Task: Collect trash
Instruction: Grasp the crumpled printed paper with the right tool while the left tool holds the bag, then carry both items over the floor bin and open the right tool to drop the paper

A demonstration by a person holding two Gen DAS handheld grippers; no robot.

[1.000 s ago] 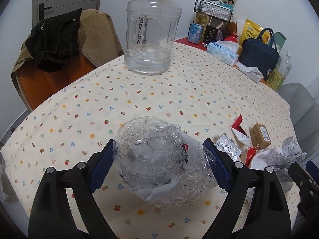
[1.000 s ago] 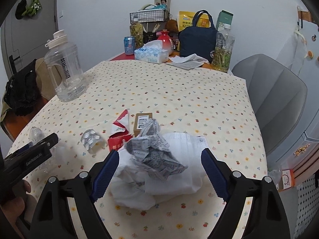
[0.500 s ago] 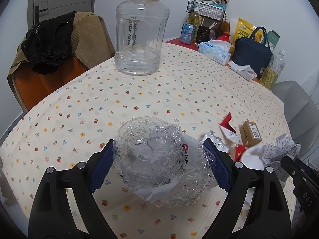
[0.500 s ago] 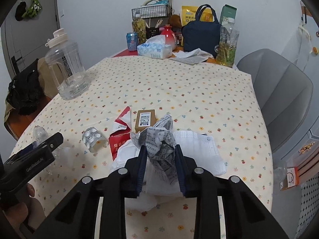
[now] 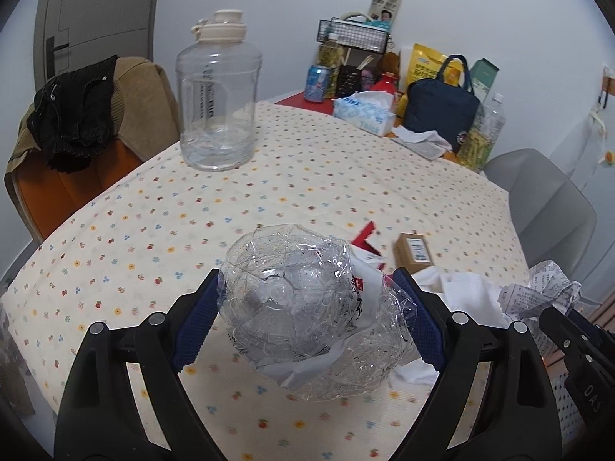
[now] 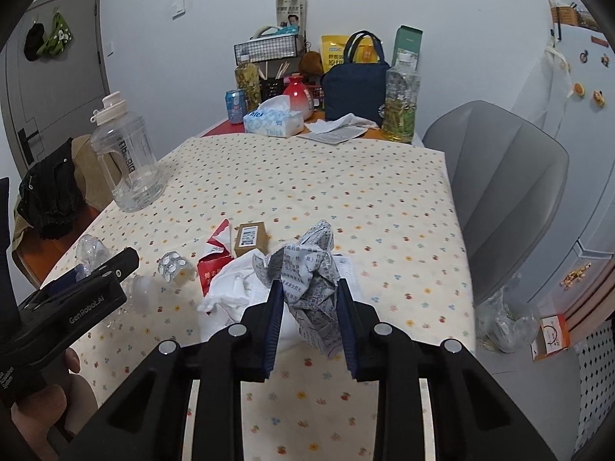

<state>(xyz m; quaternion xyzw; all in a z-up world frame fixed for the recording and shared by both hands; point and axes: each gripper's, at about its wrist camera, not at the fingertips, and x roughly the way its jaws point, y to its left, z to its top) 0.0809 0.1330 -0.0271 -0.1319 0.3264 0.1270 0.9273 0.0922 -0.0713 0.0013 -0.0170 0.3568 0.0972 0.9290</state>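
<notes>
Crumpled paper (image 6: 313,269) clamped in right claw (image 6: 309,320)

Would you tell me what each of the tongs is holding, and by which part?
The right tongs pinch the crumpled printed paper across its middle. The left tongs bracket the crushed clear plastic at its sides.

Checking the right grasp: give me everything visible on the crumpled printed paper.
The crumpled printed paper is a white sheet covered in small dark print, wadded into an uneven lump with a peak sticking up. The right gripper is shut on its lower part, blue pads pressing both sides. It sits above the white tissue near the table's front edge; whether it touches the tissue is unclear. In the left wrist view it shows at the right, beside the right gripper's body.
</notes>
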